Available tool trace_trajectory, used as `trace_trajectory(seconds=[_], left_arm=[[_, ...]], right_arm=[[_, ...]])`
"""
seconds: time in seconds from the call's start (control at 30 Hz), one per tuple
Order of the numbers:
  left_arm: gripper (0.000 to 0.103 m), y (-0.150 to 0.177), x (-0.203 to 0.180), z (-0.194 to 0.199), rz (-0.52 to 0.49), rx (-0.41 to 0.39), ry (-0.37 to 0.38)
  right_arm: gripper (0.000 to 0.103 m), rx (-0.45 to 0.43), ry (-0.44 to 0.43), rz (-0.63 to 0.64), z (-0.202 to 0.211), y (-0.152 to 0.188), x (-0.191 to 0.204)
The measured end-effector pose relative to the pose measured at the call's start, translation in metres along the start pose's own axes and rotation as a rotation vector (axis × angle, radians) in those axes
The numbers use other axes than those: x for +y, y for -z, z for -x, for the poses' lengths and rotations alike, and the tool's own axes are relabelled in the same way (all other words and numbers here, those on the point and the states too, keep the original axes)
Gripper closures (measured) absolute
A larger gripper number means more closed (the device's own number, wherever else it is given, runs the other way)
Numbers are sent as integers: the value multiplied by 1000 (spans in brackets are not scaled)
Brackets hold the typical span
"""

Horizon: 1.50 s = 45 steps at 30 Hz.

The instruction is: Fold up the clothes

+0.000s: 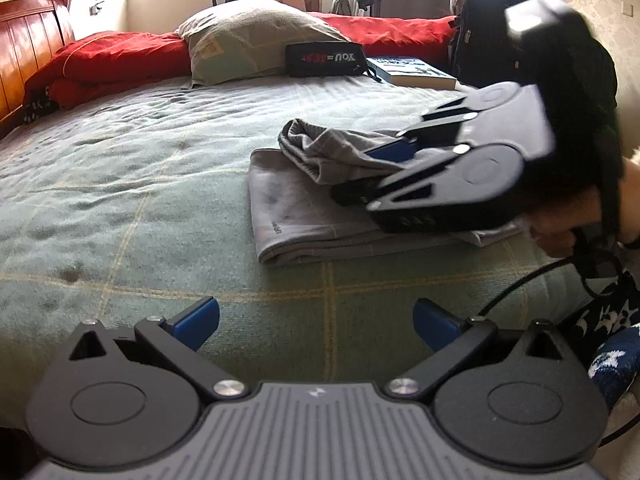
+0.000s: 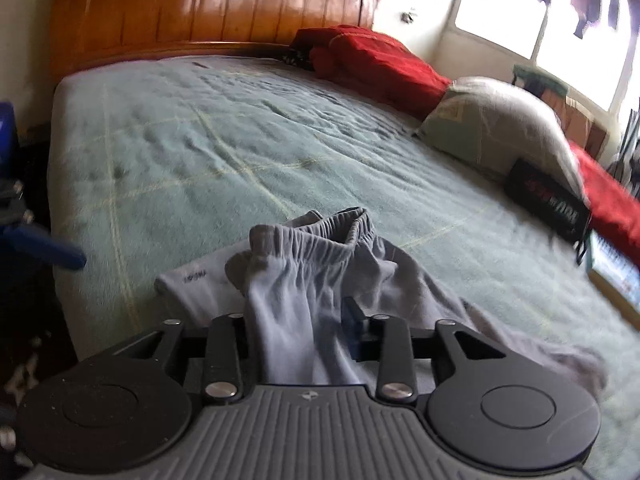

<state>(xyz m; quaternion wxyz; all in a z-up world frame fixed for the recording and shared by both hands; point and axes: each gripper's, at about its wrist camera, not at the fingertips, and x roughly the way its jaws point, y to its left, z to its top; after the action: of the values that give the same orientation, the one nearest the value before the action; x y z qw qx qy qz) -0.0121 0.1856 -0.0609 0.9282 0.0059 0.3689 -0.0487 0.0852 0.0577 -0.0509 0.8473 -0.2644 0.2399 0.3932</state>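
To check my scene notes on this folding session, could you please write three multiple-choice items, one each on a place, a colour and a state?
1. Where does the black pouch lie?
A. On the floor
B. On the bed, against the pillow and next to the book
C. Hanging at the window

2. What colour are the sweatpants?
A. Red
B. Black
C. Grey

3. How is the left gripper?
A. Open, nothing between its fingers
B. Shut on the sweatpants
C. Shut on the book

Answers:
1 B, as the pouch leans on the pillow's front with the book at its side.
2 C, as the fabric and its elastic waistband are grey.
3 A, as its blue pads stand far apart over bare blanket.
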Motion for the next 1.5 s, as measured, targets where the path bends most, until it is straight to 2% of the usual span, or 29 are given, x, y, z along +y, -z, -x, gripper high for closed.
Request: trace_trajectory(seconds=[0.07,0.1,0.13,0.33,0.43,0.57,0.63,0.7,0.8,0.9,1.07,1.13,1.2,1.33,1.4,1.5], left_arm=[[1,0,0,-2,2,3,1],[1,1,0,-3,3,5,2],[1,1,0,-4,4,6,3],[1,3,1,-2,10,8,4],[1,4,3,-4,18,15,-4],[1,5,3,-5,20,27,-11],[1,5,3,-4,18,30,-12],[1,5,4,-2,16,32,-14],[1,4,4,2,5,30,-23],[1,-2,4,9,-22,19,-12],[1,-30,0,12,-89,-31,-8],[1,-50,-4,7,-117,-76,21],[1,-73,-9,-5,-128,-120,69],[1,-110,-28,-49,-141,-150,190],[1,-116,-32,-73,-146,-132,216],[1,-110,-11,-102,-48,-52,204]], right_arm=[[68,-23,28,55,5,3,5],[88,-32,33,74,6,3,7],[95,-37,24,82,6,2,8],[95,-85,1,100,9,-15,16],[94,-69,-25,119,2,-13,23],[85,-17,-50,120,-14,-5,30],[81,-23,-68,99,-10,-5,27],[66,-39,-122,55,1,-6,17],[48,-70,-172,-16,26,-1,-4],[46,-79,-167,-86,52,15,-33],[44,-22,0,-182,81,58,-81],[44,7,46,-231,86,76,-97],[44,19,61,-278,90,93,-106],[44,12,71,-334,96,111,-111],[44,-8,42,-343,95,112,-111],[44,-20,5,-354,90,115,-112]])
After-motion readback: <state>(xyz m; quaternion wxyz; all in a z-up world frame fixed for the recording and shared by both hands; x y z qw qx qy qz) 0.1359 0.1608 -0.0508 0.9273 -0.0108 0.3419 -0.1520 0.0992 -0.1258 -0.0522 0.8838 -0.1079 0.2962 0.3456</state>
